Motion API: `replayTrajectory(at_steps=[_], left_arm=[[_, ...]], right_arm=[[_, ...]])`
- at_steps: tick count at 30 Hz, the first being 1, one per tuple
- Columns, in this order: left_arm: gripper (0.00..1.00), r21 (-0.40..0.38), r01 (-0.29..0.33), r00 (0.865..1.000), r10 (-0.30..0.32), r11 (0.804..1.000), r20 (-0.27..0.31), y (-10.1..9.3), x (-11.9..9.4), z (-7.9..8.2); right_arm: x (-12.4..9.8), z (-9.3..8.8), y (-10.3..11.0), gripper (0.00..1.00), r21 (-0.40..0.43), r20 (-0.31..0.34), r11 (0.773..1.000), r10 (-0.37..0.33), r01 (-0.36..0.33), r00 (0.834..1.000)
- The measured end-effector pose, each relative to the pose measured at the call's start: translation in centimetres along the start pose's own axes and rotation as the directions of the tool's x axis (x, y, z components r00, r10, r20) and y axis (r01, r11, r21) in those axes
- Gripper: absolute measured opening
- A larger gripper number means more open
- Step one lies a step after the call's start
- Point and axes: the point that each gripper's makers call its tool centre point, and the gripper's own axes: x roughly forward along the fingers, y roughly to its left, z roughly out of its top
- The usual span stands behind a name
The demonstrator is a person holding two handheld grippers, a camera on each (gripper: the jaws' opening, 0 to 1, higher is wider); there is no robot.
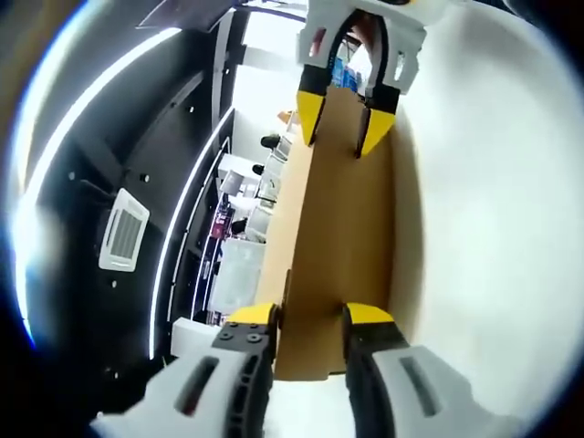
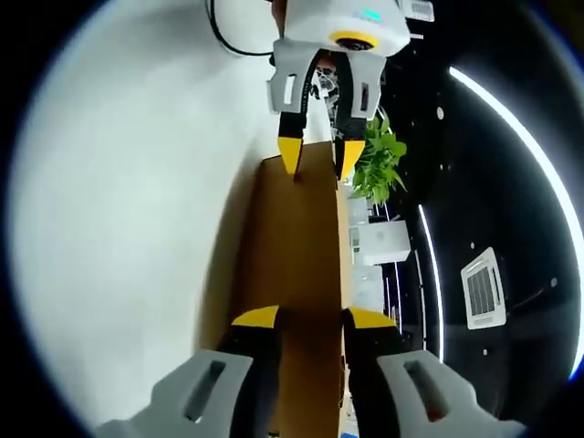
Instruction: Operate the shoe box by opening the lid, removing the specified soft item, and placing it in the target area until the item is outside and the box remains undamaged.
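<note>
A brown cardboard shoe box lid (image 1: 338, 228) stretches lengthwise between both grippers. In the left gripper view, my left gripper (image 1: 310, 318) clamps its near end between yellow-tipped jaws, and my right gripper (image 1: 339, 123) grips the far end at the top. The right gripper view mirrors this: my right gripper (image 2: 313, 318) holds the near end of the lid (image 2: 297, 237), with my left gripper (image 2: 317, 155) on the far end. Both views are rolled sideways. The box body and the soft item are hidden.
A white surface (image 1: 493, 228) runs along one side of the cardboard. On the other side is a dark ceiling with light strips (image 1: 182, 246) and an air vent (image 1: 121, 231). A green plant (image 2: 379, 160) and stacked shelves (image 2: 379, 242) stand beyond the lid.
</note>
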Motion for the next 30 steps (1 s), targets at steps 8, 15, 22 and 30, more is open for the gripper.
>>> replayTrajectory(at_steps=[8, 15, 22, 30], left_arm=[[0.29, 0.001, 0.000, 1.000, 0.000, 1.000, 0.002, -0.6, -0.8, 1.3], [0.29, -0.002, -0.008, 1.000, 0.008, 1.000, -0.011, -1.2, -2.1, 2.0], [0.29, -0.002, -0.011, 0.999, 0.011, 1.000, -0.035, -1.6, -3.0, 1.7], [0.29, 0.013, -0.023, 0.999, 0.023, 1.000, -0.042, -1.8, -3.1, 1.7]], right_arm=[[-1.6, -0.1, 0.4, 0.26, -0.001, -0.004, 1.000, -0.005, 0.005, 1.000], [-2.6, 0.2, 0.6, 0.26, -0.006, 0.012, 1.000, -0.009, 0.009, 1.000], [-3.3, 1.1, 0.9, 0.26, -0.007, 0.039, 1.000, -0.014, 0.014, 0.999], [-3.4, 1.2, 0.9, 0.26, -0.020, 0.050, 1.000, -0.020, 0.021, 0.999]])
